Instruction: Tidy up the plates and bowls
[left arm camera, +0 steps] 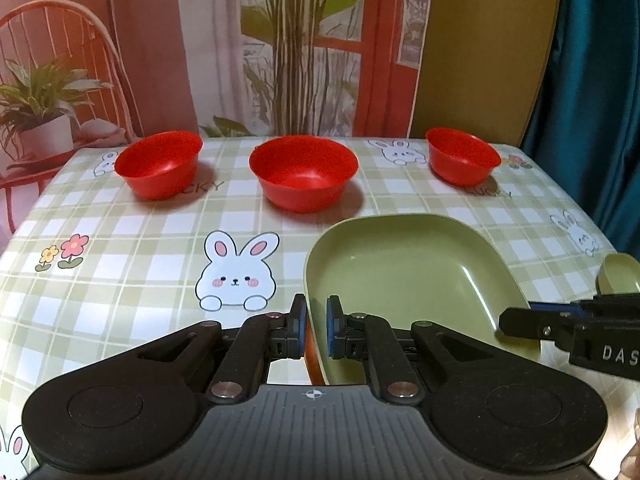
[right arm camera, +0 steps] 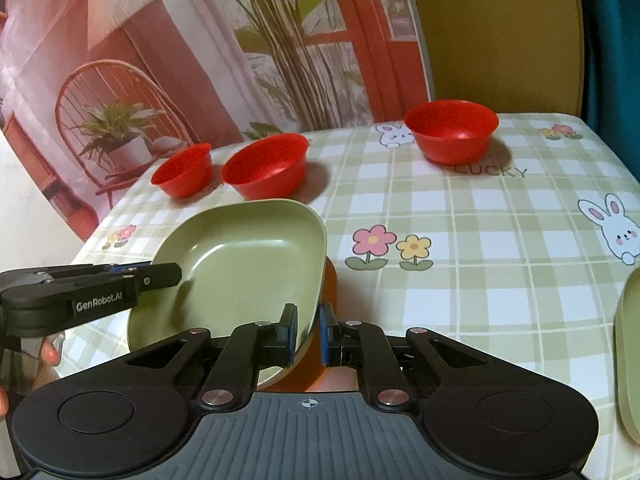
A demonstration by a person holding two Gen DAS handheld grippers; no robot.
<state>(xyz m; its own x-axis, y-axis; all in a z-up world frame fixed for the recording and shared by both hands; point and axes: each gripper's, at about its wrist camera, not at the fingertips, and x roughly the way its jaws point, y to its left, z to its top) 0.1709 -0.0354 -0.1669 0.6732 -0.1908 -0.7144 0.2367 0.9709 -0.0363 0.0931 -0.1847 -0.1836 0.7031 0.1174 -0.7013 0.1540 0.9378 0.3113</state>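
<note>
A green square plate (left arm camera: 408,276) is held tilted over the table by both grippers; it also shows in the right wrist view (right arm camera: 248,264). My left gripper (left arm camera: 317,330) is shut on its left rim. My right gripper (right arm camera: 308,332) is shut on its right rim and shows in the left wrist view (left arm camera: 520,322). An orange piece (right arm camera: 330,280) shows under the plate. Three red bowls stand in a row at the back: left (left arm camera: 158,164), middle (left arm camera: 303,172), right (left arm camera: 462,160).
The table has a green checked cloth (left arm camera: 140,240) with rabbits and flowers. Another green dish's edge (right arm camera: 628,360) is at the right; a pale green piece (left arm camera: 618,274) shows at the right edge. A printed backdrop (left arm camera: 240,40) stands behind the table.
</note>
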